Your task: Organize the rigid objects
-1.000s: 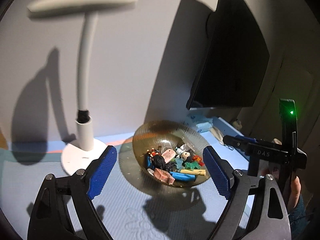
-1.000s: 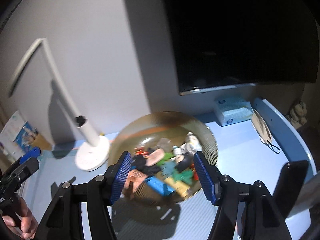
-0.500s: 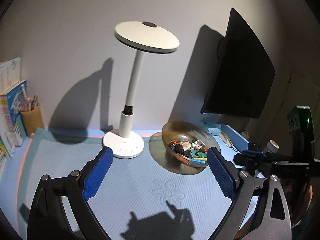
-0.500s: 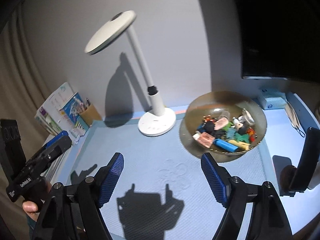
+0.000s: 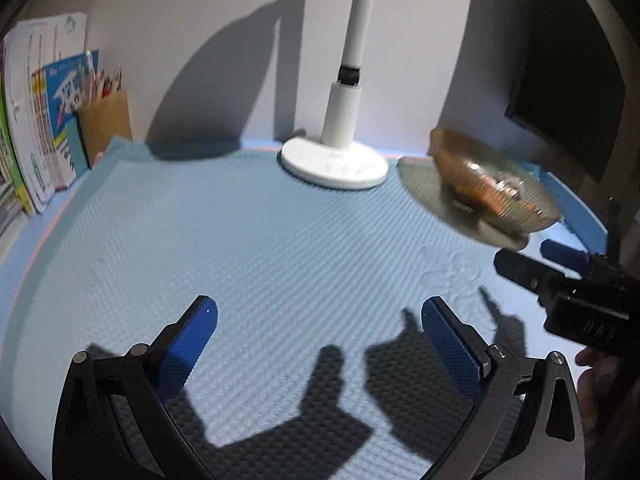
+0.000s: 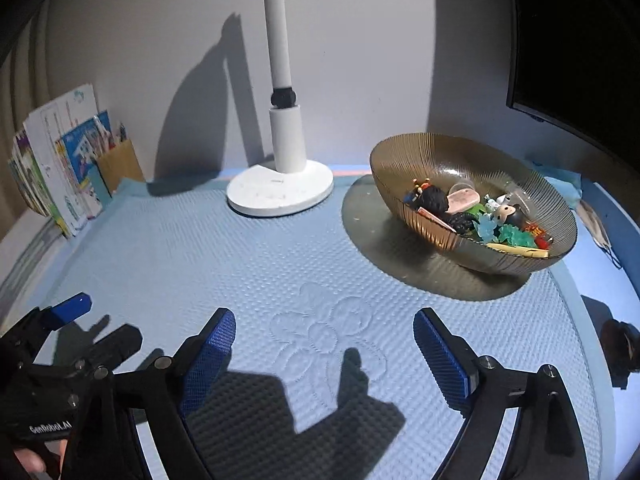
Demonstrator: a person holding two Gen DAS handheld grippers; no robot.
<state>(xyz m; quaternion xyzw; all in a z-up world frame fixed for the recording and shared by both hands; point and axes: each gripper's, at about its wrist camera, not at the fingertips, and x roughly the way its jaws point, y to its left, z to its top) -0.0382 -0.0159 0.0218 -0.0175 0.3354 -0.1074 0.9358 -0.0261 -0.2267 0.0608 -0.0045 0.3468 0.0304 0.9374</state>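
Observation:
A ribbed amber glass bowl (image 6: 448, 168) stands at the back right of the blue mat, filled with several small toys: a black figure (image 6: 432, 198), a pink piece (image 6: 464, 199), green pieces (image 6: 516, 236). The bowl shows blurred in the left wrist view (image 5: 492, 188). My left gripper (image 5: 318, 324) is open and empty, low over the mat's near part. My right gripper (image 6: 322, 330) is open and empty over the embossed flower, well short of the bowl. Each gripper shows in the other's view: the right gripper (image 5: 560, 272) at the right edge, the left gripper (image 6: 80, 320) at the lower left.
A white desk lamp's base (image 6: 280, 188) stands at the back centre beside the bowl. Books (image 6: 52, 176) and a brown pen holder (image 6: 120, 164) stand at the back left. A dark monitor (image 6: 580, 60) hangs at the right. A face mask (image 6: 600, 232) lies right of the bowl.
Both grippers have drawn back from the bowl and dropped low over the mat. The left view has swung left, so the bowl now sits far right. Both stay open.

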